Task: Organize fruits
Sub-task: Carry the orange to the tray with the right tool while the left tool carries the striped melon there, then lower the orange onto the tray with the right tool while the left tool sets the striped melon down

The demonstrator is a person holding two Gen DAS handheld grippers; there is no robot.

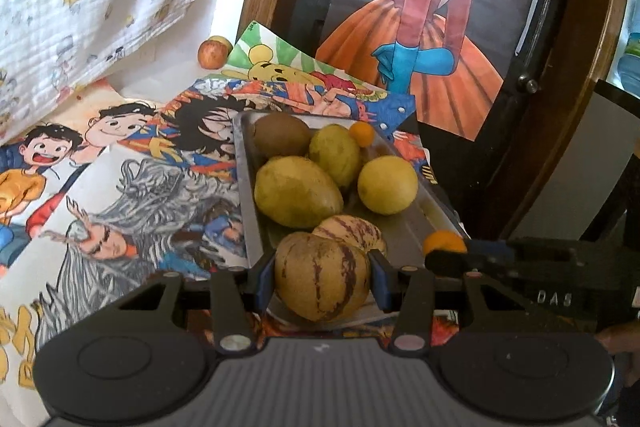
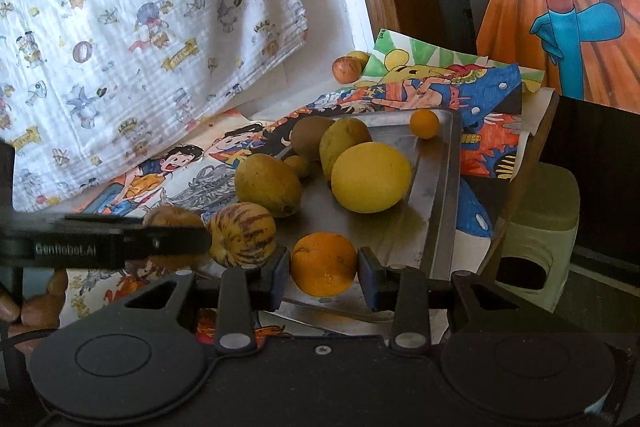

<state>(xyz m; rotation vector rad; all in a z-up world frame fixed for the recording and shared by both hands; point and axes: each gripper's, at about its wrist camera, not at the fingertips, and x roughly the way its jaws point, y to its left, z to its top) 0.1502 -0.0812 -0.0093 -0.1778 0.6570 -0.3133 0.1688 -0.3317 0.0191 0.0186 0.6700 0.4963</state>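
While both grippers work the tray (image 1: 412,227), fruit gathers there.
Left gripper (image 1: 322,277) pinches a striped melon (image 1: 320,275); right gripper (image 2: 323,265) jaws flank an orange (image 2: 323,263), contact unclear.

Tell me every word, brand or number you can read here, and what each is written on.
"GenRobot.AI": on the left hand-held gripper, along its black side as the right camera sees it.
"DAS": on the right hand-held gripper, on its black side.
Yellow banners on the white cloth and small marks on the drawings: too blurred to read.
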